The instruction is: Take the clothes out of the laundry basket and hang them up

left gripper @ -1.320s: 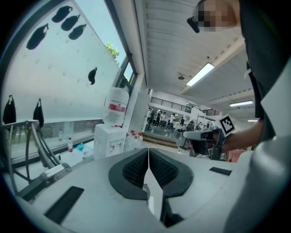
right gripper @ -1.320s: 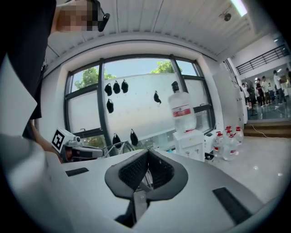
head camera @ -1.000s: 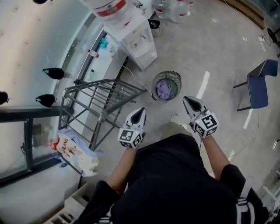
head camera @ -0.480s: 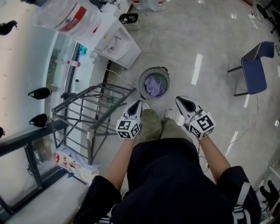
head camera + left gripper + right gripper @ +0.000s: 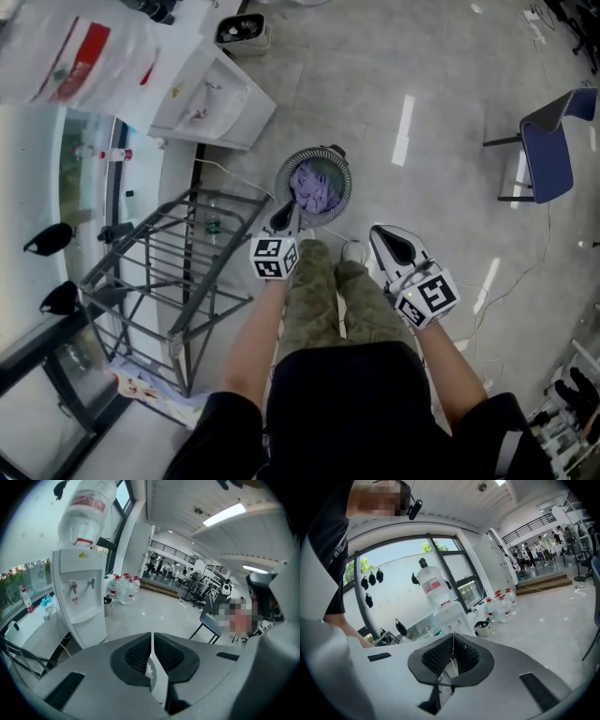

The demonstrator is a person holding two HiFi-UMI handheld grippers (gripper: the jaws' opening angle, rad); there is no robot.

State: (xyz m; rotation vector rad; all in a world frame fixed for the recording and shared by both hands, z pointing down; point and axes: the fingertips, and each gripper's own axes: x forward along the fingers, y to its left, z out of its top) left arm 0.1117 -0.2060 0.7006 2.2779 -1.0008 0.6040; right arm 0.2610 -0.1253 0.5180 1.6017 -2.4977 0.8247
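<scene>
A round wire laundry basket (image 5: 337, 167) stands on the floor ahead of me with purple clothes (image 5: 315, 188) in it. A grey drying rack (image 5: 159, 277) stands to its left. My left gripper (image 5: 284, 217) hangs just below the basket's near rim, jaws shut and empty. My right gripper (image 5: 390, 246) is lower and to the right of the basket, also shut with nothing in it. Both gripper views look across the room, over closed empty pads (image 5: 133, 656) (image 5: 440, 656).
A white water dispenser (image 5: 211, 98) with a big bottle (image 5: 80, 61) stands beyond the rack by the window. A blue chair (image 5: 548, 150) is at the far right. A printed bag (image 5: 150, 389) lies by the rack's foot. My legs and shoes (image 5: 354, 251) are between the grippers.
I have stepped closer: the basket and rack have slid down and left in the head view. The left gripper now reaches the basket's near rim. Both jaws stay shut.
</scene>
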